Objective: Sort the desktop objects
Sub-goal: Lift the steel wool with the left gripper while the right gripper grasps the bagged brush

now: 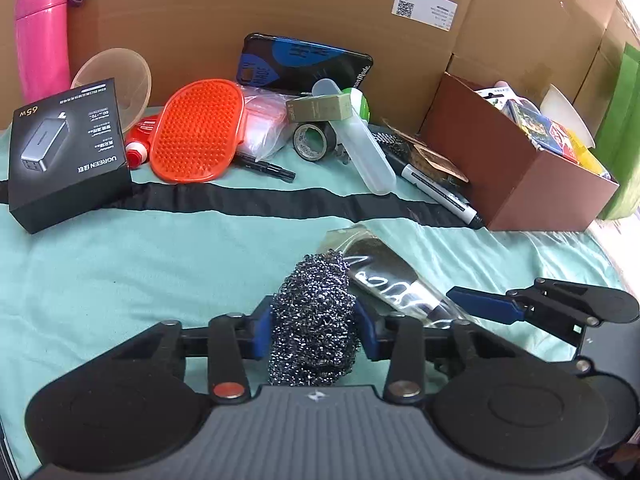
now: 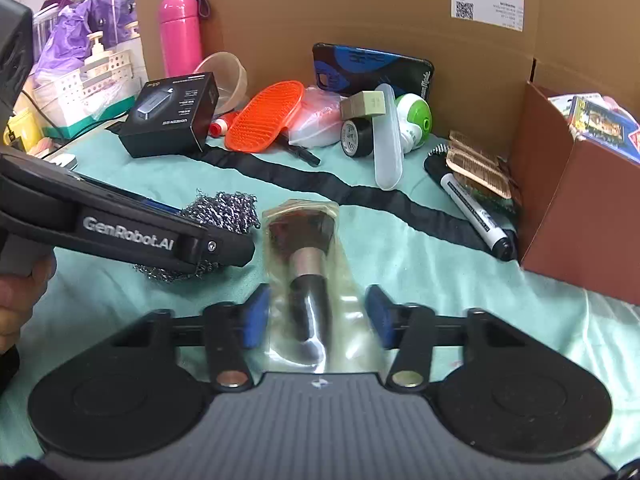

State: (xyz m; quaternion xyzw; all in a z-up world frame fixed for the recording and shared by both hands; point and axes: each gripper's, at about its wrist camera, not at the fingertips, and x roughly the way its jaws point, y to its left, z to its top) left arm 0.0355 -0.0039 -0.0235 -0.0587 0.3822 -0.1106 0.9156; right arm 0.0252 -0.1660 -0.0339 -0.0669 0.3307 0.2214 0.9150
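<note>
My left gripper (image 1: 316, 332) is shut on a steel wool scourer (image 1: 314, 320), low over the teal cloth; the scourer also shows in the right wrist view (image 2: 224, 212). My right gripper (image 2: 318, 320) is open, its blue pads (image 2: 256, 316) either side of a makeup brush in a clear bag (image 2: 308, 264) lying on the cloth. The bagged brush also shows in the left wrist view (image 1: 384, 276), right of the scourer. A brown box (image 1: 516, 160) with several packets stands at the right.
Along the cardboard back wall lie a black charger box (image 1: 68, 152), an orange bristle pad (image 1: 198, 132), a pink flask (image 1: 42, 36), a tape roll (image 1: 312, 142), a clear tube case (image 1: 368, 156) and a marker (image 1: 440, 192). A black strap (image 1: 240, 200) crosses the cloth.
</note>
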